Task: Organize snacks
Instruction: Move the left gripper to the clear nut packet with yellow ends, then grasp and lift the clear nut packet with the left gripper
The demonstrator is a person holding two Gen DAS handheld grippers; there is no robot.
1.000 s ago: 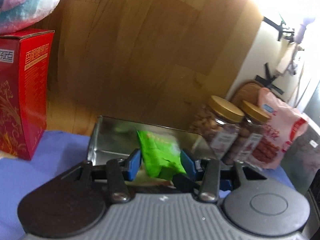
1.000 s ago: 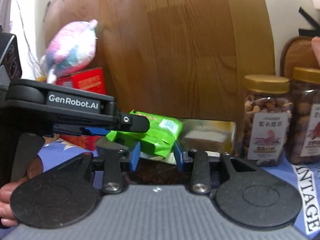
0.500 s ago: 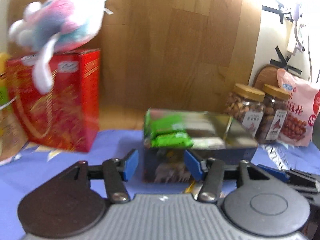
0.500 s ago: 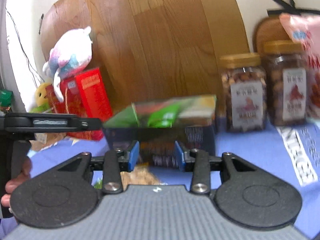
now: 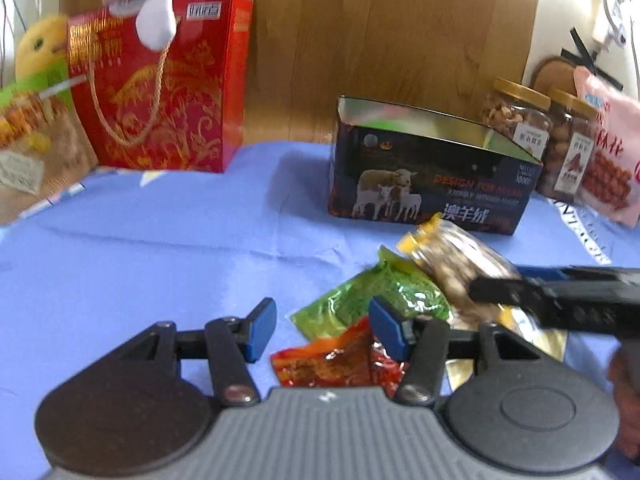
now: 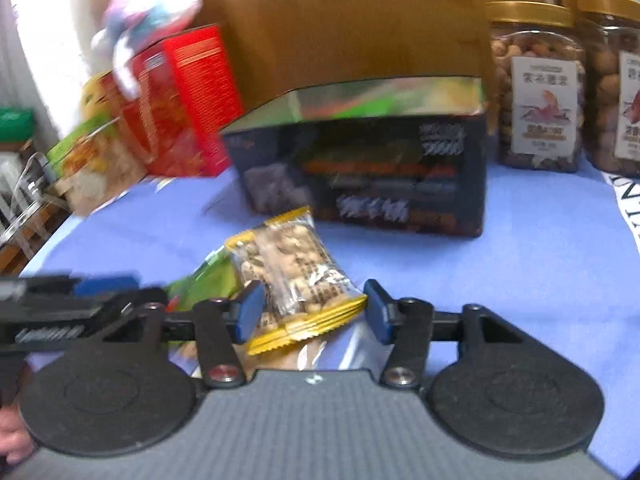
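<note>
A dark open box (image 5: 432, 176) with a shiny inside stands on the blue cloth; it also shows in the right wrist view (image 6: 368, 168), with green packets faintly seen inside. Loose snack packets lie in front of it: a green one (image 5: 372, 300), a red one (image 5: 332, 364) and a clear yellow-edged nut packet (image 5: 456, 260). My left gripper (image 5: 322, 330) is open and empty above the green and red packets. My right gripper (image 6: 312, 312) is open, its jaws on either side of the nut packet (image 6: 296, 272), not closed on it.
A red gift box (image 5: 160, 84) with a plush toy on top stands at the back left beside a green-brown snack bag (image 5: 32, 136). Two gold-lidded nut jars (image 5: 516, 116) and a pink bag (image 5: 612, 160) stand at the back right. A wooden board (image 5: 380, 40) stands behind.
Both grippers have pulled back and down from the box to the loose packets on the cloth. The left gripper let go of a green packet into the box one second ago.
</note>
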